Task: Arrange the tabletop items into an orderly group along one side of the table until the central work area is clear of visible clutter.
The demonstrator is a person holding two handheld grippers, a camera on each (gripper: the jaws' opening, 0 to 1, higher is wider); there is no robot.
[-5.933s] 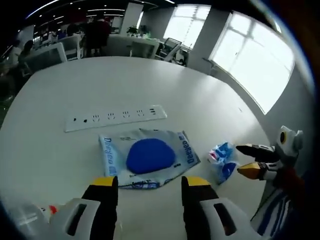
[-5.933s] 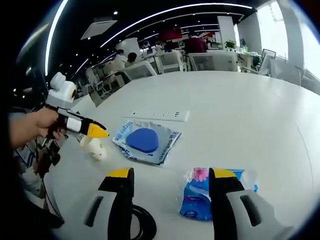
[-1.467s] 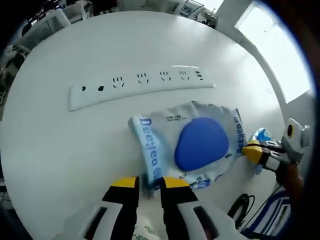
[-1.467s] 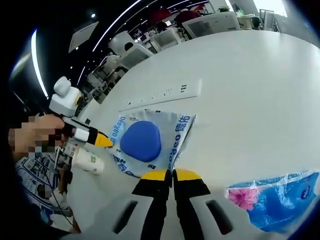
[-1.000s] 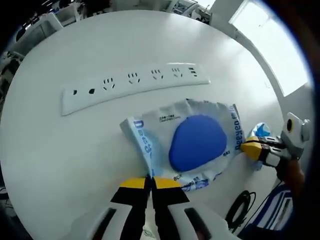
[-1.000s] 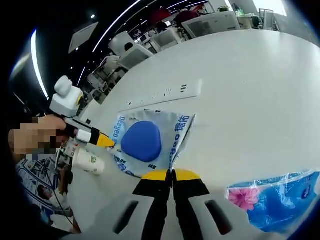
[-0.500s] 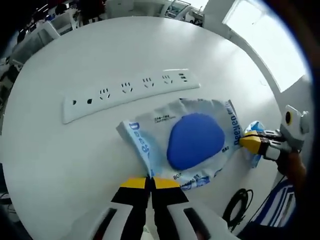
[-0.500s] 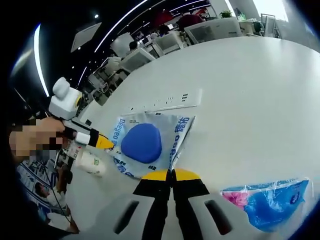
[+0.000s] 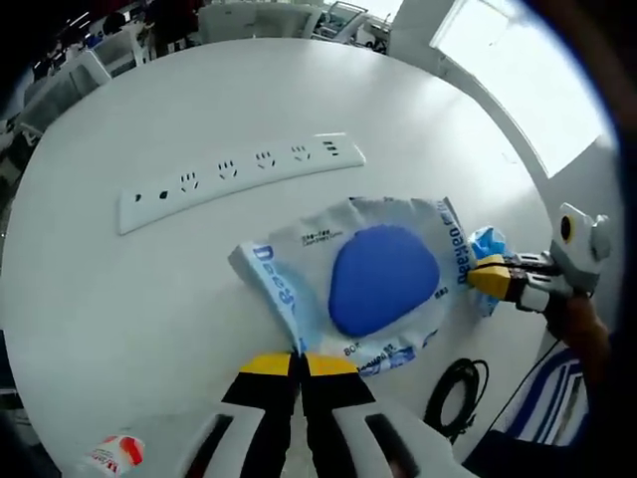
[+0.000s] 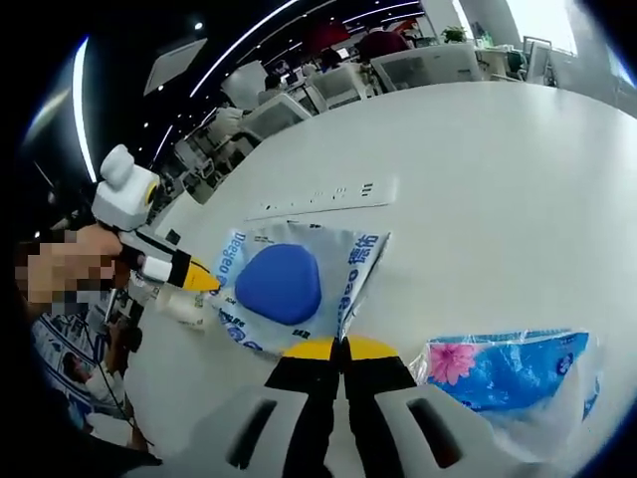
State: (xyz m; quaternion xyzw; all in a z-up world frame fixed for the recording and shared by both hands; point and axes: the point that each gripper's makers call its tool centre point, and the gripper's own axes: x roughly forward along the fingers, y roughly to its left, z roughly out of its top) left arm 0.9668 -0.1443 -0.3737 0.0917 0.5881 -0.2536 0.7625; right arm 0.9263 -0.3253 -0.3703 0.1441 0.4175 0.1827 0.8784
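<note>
Up close we had the left gripper point(image 9: 299, 363) clenched on the near edge of the blue-and-white pouch point(image 9: 373, 289), jaws pressed together with the plastic pinched between the yellow tips. Our right gripper point(image 10: 338, 348) was clenched the same way on the pouch point(image 10: 289, 289), on the opposite edge; in the left gripper view it reached in from the right point(image 9: 480, 276), tips together at the pouch's lettered border. The pouch lay on the white table point(image 9: 119, 299) between our two grippers, mostly flat but crumpled at the pinched edges, a solid blue oval showing in its middle.

Just beside the pouch, behind the right gripper's tips, sat a blue tissue pack point(image 9: 485, 249), touching or nearly touching the pouch edge; we could not tell which. From the right gripper view the same tissue pack point(image 10: 498, 373) lay right of the jaws, clear wrap with a pink flower print. A black cable point(image 9: 453, 393) coiled on the table near the pouch, on the side toward us. A small red-and-white wrapper point(image 9: 114, 453) lay well apart from the pouch, left of our left gripper. A white bottle point(image 10: 179, 307) lay on its side near the pouch, under the left gripper's tips.

Beyond the pouch, a white power strip point(image 9: 234, 179) lay flat, apart from it. Farther back were office chairs point(image 10: 343, 80) past the table edge.
</note>
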